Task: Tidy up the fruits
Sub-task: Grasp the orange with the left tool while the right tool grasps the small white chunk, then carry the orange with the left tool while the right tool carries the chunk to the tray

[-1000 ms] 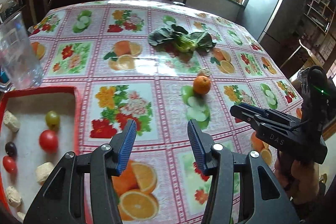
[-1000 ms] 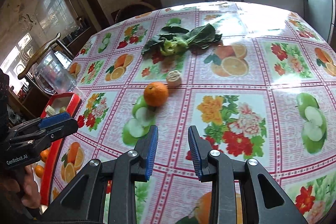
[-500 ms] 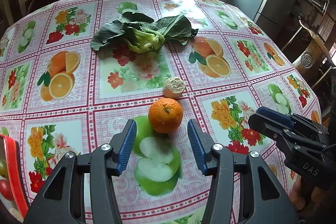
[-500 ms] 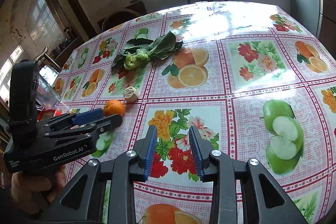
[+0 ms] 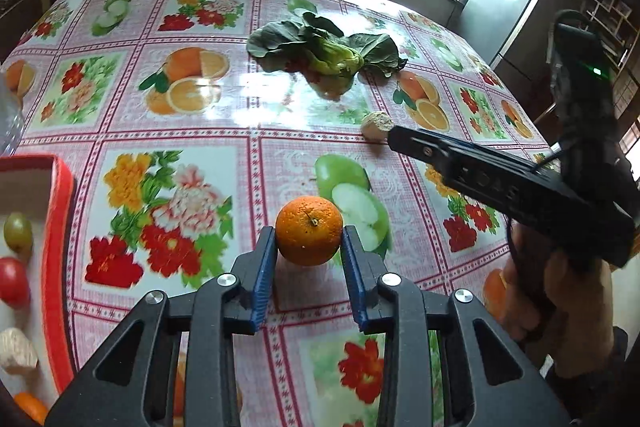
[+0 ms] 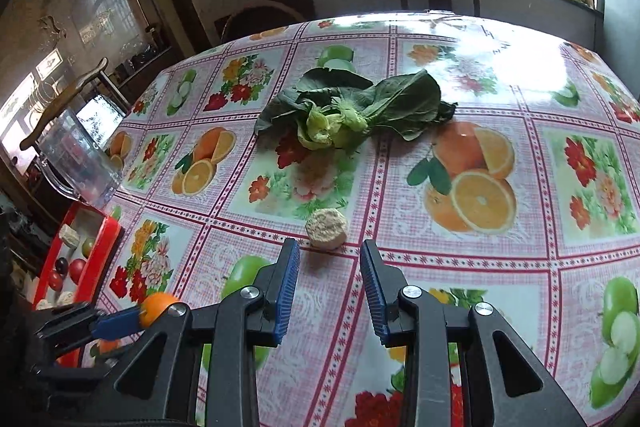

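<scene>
- The left gripper (image 5: pixel 309 241) has just been closing its jaws; the blue pads now press both sides of the orange (image 5: pixel 309 230), which sits on the tablecloth (image 5: pixel 240 147).
- The right gripper (image 6: pixel 329 269) stands with its jaws slightly apart and nothing between them.
- Just beyond its tips, at 12 o'clock, lies a pale round lump (image 6: pixel 326 228); what it is I cannot make out.
- At 9 o'clock in the left wrist view, the red tray (image 5: pixel 60 227) is cut off by the frame edge, its fruit only partly visible.
- Farther, at 12 o'clock, lies a leafy green vegetable (image 6: pixel 344 111).
- A clear jug (image 6: pixel 76 163) beyond the tray is blurred.
</scene>
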{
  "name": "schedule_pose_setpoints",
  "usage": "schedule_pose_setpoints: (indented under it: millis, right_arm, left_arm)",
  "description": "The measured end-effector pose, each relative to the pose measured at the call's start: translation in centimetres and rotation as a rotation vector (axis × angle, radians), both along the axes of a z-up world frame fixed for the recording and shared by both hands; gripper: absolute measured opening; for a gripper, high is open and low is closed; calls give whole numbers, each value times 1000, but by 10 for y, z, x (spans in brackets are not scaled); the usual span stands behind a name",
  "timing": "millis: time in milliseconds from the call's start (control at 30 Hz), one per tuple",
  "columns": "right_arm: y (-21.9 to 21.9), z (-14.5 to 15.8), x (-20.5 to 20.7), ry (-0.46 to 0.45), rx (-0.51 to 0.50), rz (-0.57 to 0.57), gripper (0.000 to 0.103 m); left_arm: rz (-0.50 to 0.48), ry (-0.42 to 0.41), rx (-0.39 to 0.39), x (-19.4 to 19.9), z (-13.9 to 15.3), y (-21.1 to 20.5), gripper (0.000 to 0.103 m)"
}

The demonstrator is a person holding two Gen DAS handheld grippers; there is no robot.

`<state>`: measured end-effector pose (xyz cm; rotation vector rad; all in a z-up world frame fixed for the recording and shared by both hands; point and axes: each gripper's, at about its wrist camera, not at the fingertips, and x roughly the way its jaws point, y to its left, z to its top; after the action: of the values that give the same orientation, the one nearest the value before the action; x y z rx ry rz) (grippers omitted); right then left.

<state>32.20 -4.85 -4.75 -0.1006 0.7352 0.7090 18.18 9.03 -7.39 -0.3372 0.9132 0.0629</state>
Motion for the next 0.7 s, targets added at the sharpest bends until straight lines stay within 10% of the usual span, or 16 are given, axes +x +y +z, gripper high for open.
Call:
schedule_pose_setpoints:
  millis: [267,700]
  right_arm:
    - [15,-5,-7,-40,-50,-16,25]
    - [-19,13,-136,29,98,151,25]
  left_arm:
    - [16,-20,-3,-36,8,5,30]
    - [69,-67,16,-104,22,15,30]
